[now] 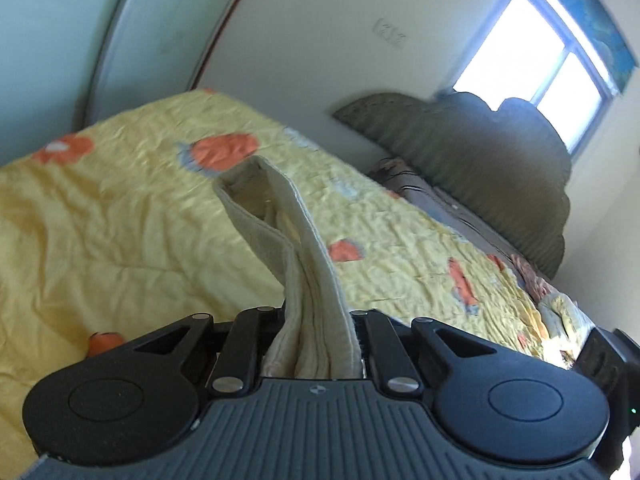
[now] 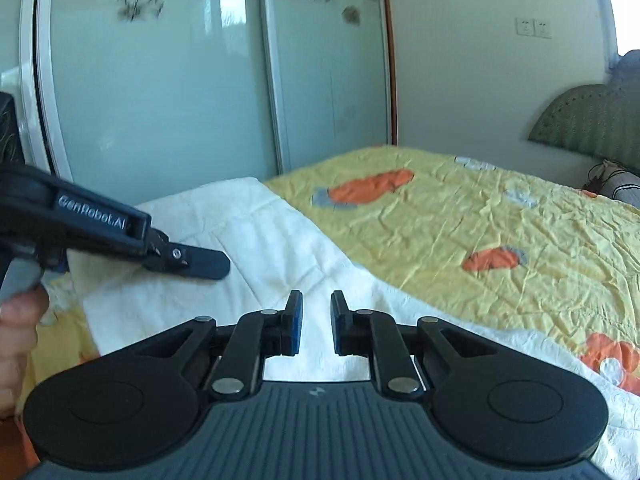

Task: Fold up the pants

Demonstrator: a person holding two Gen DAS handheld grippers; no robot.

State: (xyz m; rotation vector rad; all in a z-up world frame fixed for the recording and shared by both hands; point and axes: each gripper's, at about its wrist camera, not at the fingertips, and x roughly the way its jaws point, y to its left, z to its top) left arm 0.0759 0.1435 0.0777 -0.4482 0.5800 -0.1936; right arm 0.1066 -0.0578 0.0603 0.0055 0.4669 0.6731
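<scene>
- The pants [image 1: 304,280] are of a cream, textured cloth. In the left wrist view a folded band of them, the hem or waistband, rises from between the jaws and stands up over the bedspread [image 1: 120,220].
- In the right wrist view the same garment [image 2: 280,248] lies spread across the near-left part of the bedspread [image 2: 500,216], running from the bed's far-left edge down towards the camera and on to the lower right.
- Left gripper [image 1: 318,320]: closed tight on a bunched fold of the pants, cloth filling the space between the jaws. From the right wrist view this gripper [image 2: 208,264] reaches in from the left, over the pants; its tip is slightly blurred, so the exact point of grip cannot be confirmed from there.
- A hand [image 2: 18,332] holds the left gripper's handle at the left edge of the right wrist view.
- Right gripper [image 2: 316,322]: jaws drawn nearly together with a narrow gap left between the blue pads, and nothing held in them. It hovers above the pants on the bedspread.
- The bedspread is yellow with orange and grey motifs and is visibly creased.
- Beyond the bedspread's far edge stands a frosted sliding wardrobe door [image 2: 160,80].
- At the bedspread's head end is a green padded headboard [image 1: 480,152], with a bright window [image 1: 540,60] behind it.
</scene>
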